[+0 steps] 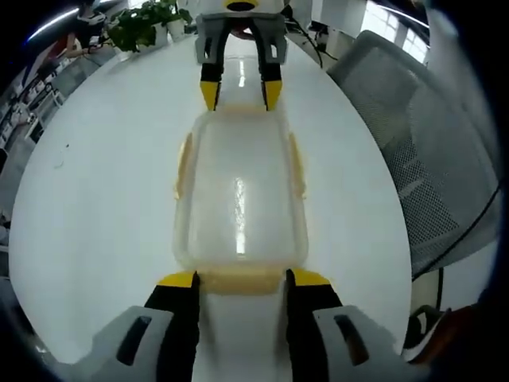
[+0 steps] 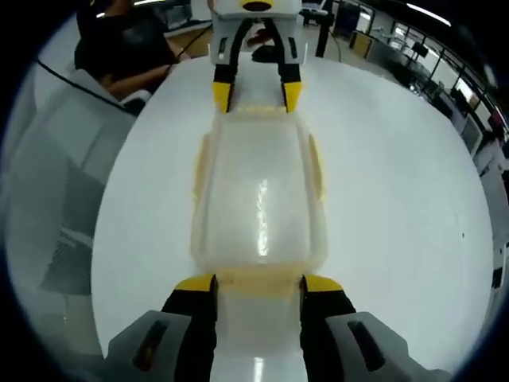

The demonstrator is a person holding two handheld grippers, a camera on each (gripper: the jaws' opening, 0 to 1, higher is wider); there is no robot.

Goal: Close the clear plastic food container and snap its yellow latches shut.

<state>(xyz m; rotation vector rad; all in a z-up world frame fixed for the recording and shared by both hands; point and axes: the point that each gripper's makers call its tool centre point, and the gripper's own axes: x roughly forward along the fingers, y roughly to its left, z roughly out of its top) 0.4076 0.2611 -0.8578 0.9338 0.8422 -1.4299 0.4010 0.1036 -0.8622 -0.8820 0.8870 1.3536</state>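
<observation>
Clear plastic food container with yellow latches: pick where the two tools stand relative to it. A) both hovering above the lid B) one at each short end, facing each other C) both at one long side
B: the left tool and the right tool flank the clear plastic food container with yellow latches at opposite short ends.

A potted plant stands beyond a mesh chair.

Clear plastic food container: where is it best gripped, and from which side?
Grip the clear plastic food container at its short ends, coming in level along its length. Yellow end latches stick out there, and the left gripper and right gripper already straddle them from opposite ends.
</observation>
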